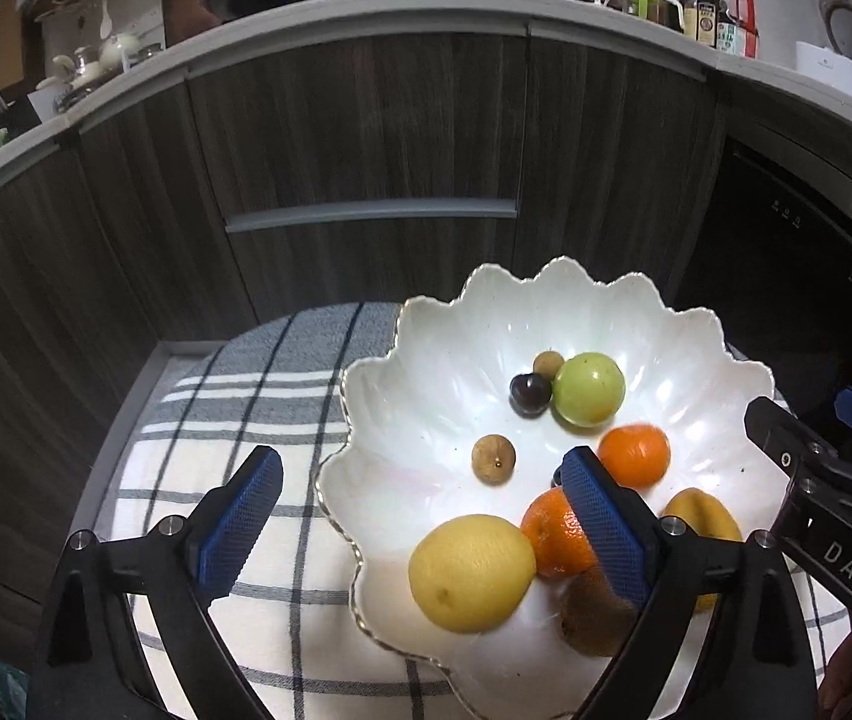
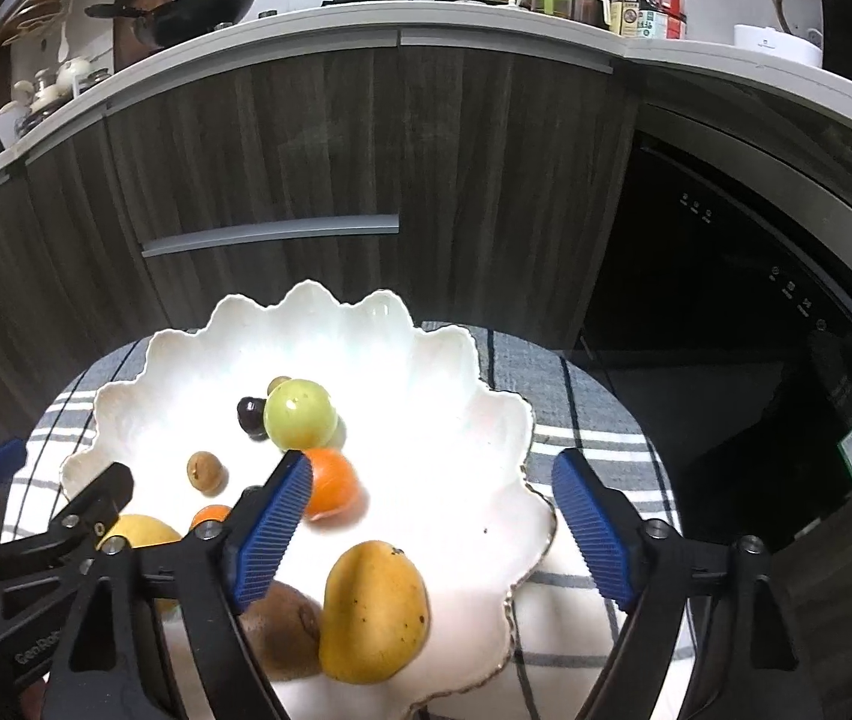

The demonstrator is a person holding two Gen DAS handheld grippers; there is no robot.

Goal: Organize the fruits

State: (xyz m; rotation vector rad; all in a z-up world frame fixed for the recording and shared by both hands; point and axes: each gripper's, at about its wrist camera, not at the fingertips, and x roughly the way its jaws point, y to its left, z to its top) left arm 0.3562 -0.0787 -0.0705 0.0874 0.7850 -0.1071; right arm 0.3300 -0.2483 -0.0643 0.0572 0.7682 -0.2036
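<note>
Your left hand-held gripper (image 1: 420, 516) hangs released, its blue pads (image 1: 240, 522) spread wide with nothing between them; one pad sits over the checked cloth (image 1: 234, 396), the other over the bowl's near side.

Moving rightward, the white scalloped bowl (image 1: 426, 348) rests on that cloth and holds all the fruit. Nearest your left gripper lies the lemon (image 1: 471, 573), touching a large orange (image 1: 555, 531) partly hidden by the pad. Below them sits the kiwi (image 1: 591, 615). A brown longan (image 1: 493, 459) lies alone toward the bowl's middle. Farther back, a dark plum (image 1: 530, 393) touches the green apple (image 1: 588, 388), with a second longan (image 1: 548, 363) just behind them. A smaller tangerine (image 1: 634, 455) sits near the apple's front. The yellow mango (image 2: 373, 612) lies at the bowl's right, touching the kiwi in the right wrist view.

Your right hand-held gripper (image 2: 432, 531) is released too, holding nothing: one pad over the bowl beside the tangerine, the other beyond the bowl's rim over the cloth. A dark oven door (image 2: 726, 312) stands behind at far right.
</note>
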